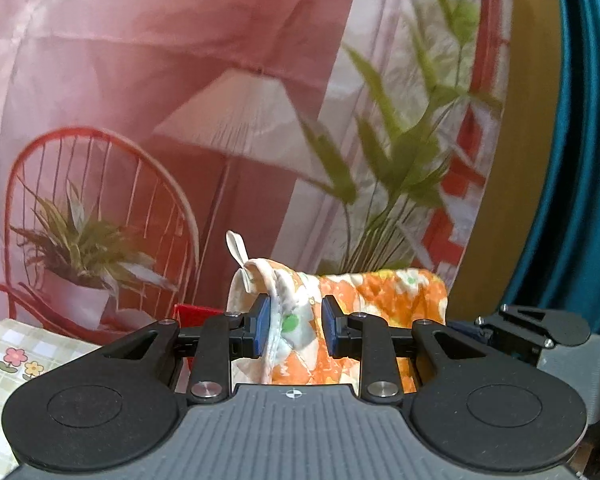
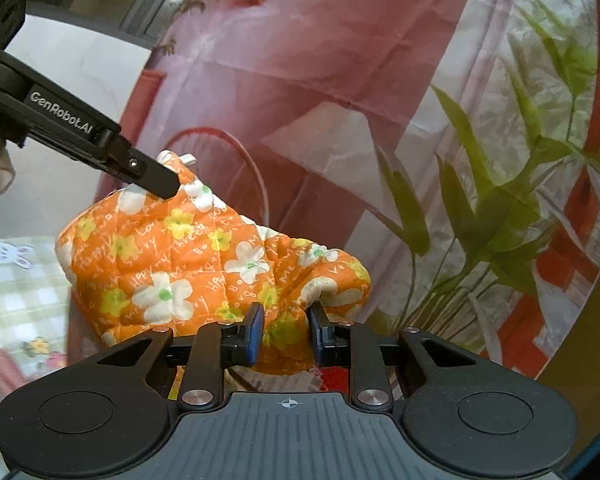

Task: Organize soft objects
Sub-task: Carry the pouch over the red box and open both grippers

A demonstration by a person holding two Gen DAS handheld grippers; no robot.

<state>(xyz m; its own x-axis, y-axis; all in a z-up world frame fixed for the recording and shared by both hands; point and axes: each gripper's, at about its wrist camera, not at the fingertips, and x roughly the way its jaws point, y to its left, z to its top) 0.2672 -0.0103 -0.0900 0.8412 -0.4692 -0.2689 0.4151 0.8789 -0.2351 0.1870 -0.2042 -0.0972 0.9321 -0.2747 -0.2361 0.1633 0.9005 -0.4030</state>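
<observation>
An orange quilted oven mitt (image 2: 204,264) with white and yellow flowers hangs in the air between both grippers. My left gripper (image 1: 294,330) is shut on the mitt's (image 1: 384,296) cuff end, beside its white hanging loop (image 1: 238,250). In the right wrist view the left gripper (image 2: 162,184) comes in from the upper left and pinches the mitt's top corner. My right gripper (image 2: 286,334) is shut on the mitt's lower right edge. The mitt sags between the two grips.
A backdrop cloth (image 1: 180,100) printed with a lamp, a red chair and plants hangs close behind. A green checked tablecloth (image 1: 8,364) with flower prints lies below left. A teal surface (image 1: 584,160) stands at the right. A red object (image 1: 198,314) peeks below the mitt.
</observation>
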